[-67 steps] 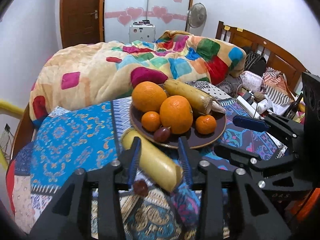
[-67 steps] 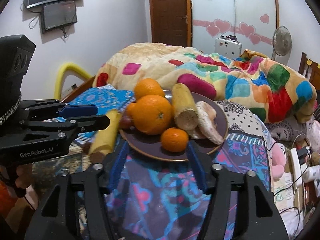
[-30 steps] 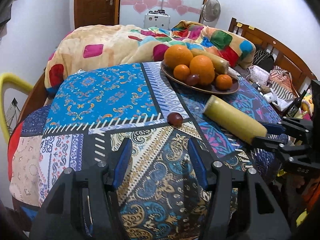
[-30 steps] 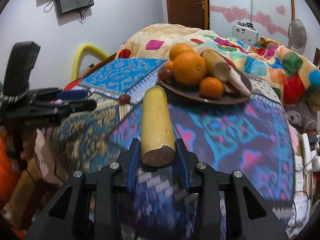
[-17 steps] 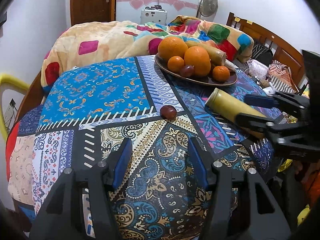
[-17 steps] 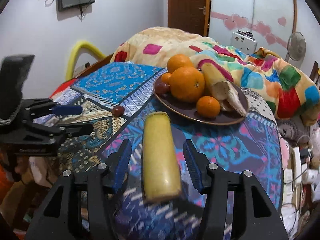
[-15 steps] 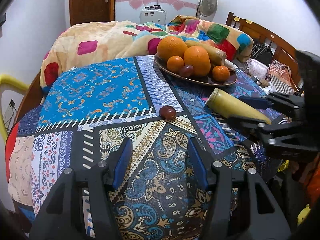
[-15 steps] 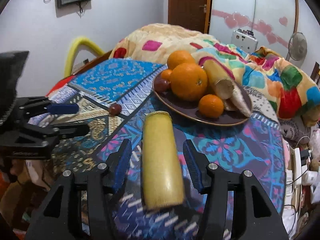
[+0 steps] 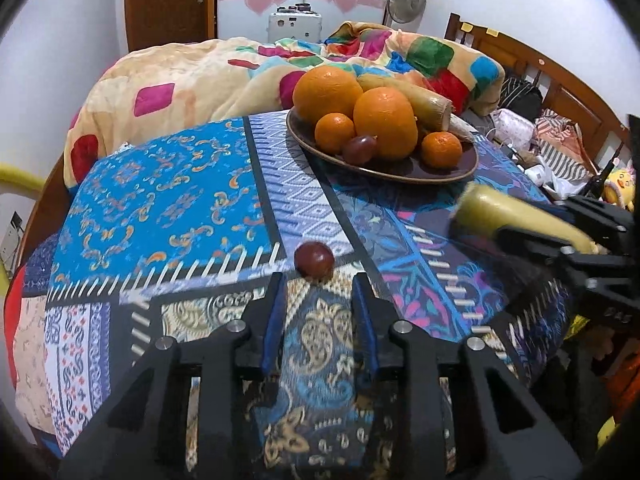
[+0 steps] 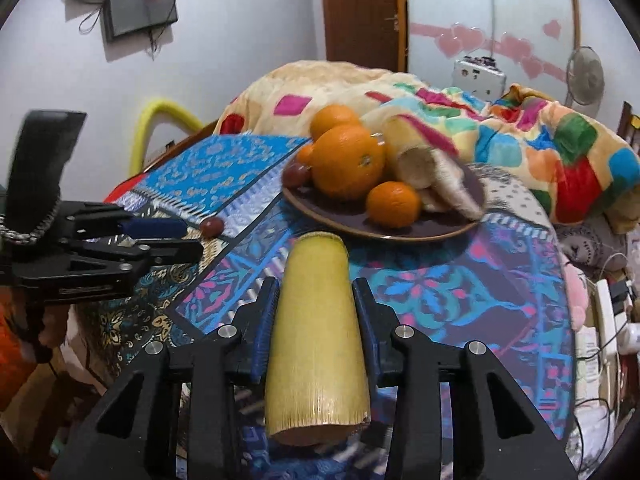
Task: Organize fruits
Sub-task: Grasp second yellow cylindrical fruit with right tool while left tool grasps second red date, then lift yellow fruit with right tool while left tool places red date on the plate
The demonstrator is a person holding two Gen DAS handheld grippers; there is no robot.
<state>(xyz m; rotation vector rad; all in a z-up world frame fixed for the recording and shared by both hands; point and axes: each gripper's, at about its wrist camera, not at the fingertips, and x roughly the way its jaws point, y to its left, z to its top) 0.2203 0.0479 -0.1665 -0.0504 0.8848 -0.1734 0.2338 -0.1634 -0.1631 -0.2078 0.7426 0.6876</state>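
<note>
Left wrist view, nearest first: the left gripper (image 9: 318, 292) points down at the patterned cloth (image 9: 168, 208) on the table, its blue-padded jaws closing with only cloth between them, so it grips nothing. Just past the fingertips, at twelve o'clock from them, lies a small dark red fruit (image 9: 314, 260) on the cloth, clear of both pads. At about three o'clock, the right gripper (image 9: 568, 228) comes in from the edge holding a thick yellow stalk (image 9: 504, 216) above the cloth. Farther off, at about one o'clock from the red fruit, stands a brown plate (image 9: 400, 172) with two big oranges (image 9: 383, 122), two small oranges (image 9: 334, 133), a second dark red fruit (image 9: 359, 149) and a peeled stalk (image 9: 424, 100). Behind the plate a bright patchwork blanket (image 9: 188, 80) covers a bed. In the right wrist view, the right gripper (image 10: 316, 300) has the yellow stalk (image 10: 316, 340) lying lengthwise between its closing jaws, both pads against its sides, its cut end nearest the camera and its far end aimed at the plate (image 10: 376, 228) at twelve o'clock. At about nine o'clock the left gripper (image 10: 176, 240) reaches in, with the loose red fruit (image 10: 211, 227) just beyond its tips.
</note>
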